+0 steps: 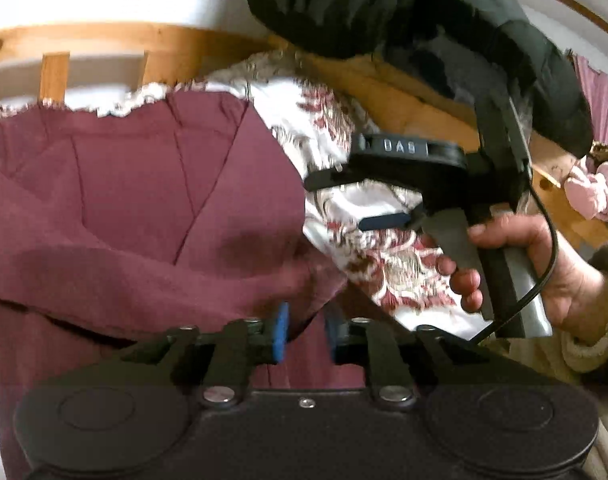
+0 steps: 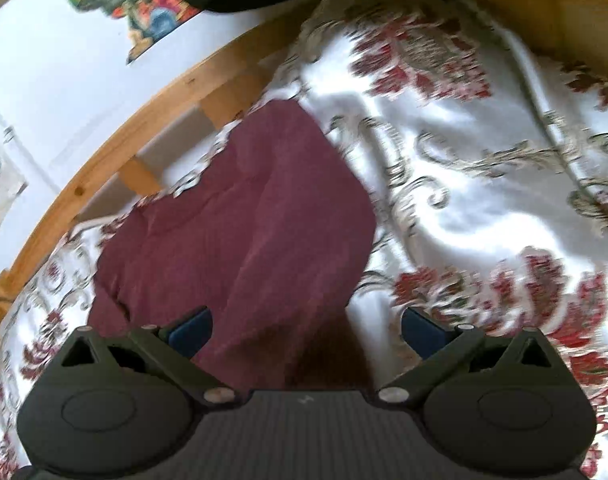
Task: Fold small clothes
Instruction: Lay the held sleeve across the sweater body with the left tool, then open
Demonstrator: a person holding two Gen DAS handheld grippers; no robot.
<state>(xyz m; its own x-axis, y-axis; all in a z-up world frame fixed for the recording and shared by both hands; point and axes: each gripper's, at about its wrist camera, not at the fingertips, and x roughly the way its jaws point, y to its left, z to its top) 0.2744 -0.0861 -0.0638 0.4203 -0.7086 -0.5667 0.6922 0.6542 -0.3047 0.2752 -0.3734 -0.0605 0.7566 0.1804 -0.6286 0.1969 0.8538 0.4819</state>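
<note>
While pinching maroon garment (image 1: 144, 200) on floral bedspread (image 2: 464, 184): left tool (image 1: 306, 334) clamped, right tool (image 2: 306, 332) wide apart, nothing held.

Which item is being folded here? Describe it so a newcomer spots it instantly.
Start at the wooden bed frame and the white floral bedspread covering the bed. The maroon garment lies on that spread near the rail, one edge between the left gripper pads. It is the only plain, dark red fabric there.
</note>
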